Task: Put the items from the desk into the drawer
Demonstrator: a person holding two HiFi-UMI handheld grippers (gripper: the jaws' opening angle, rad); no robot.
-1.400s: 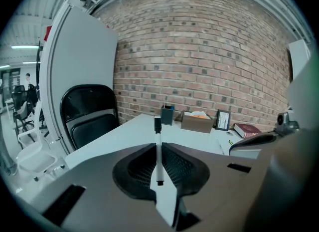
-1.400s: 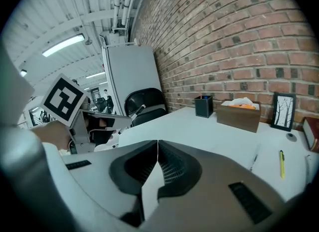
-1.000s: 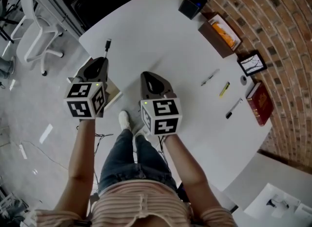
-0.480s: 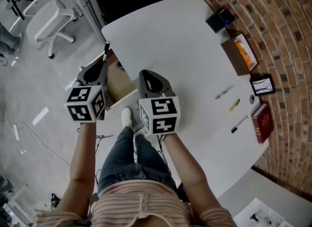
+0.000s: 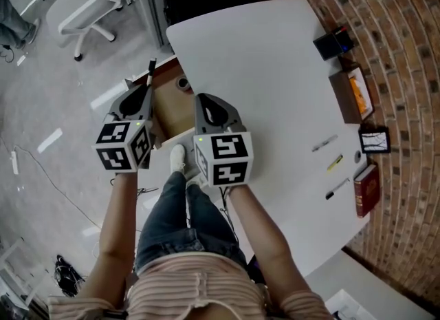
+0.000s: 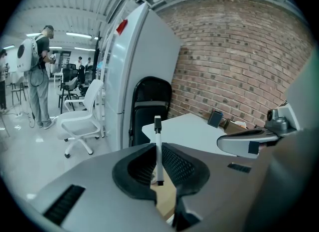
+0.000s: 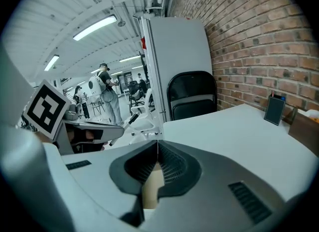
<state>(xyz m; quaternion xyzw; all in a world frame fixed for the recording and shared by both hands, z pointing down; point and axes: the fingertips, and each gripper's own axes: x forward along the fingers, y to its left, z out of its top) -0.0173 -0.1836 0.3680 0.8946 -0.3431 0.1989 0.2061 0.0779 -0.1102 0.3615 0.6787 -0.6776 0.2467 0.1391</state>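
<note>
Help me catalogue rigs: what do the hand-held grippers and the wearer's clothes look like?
The left hand-held gripper and right hand-held gripper are grey shells with black ribbed pads; each carries a white cube of black square markers and a green light. Forearms are unsleeved; striped top, blue jeans.

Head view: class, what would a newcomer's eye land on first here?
The two marker cubes on the left gripper and right gripper, centre frame. The left fingers pinch a white marker pen above the open drawer. A red book lies at the far right edge of the desk.
</note>
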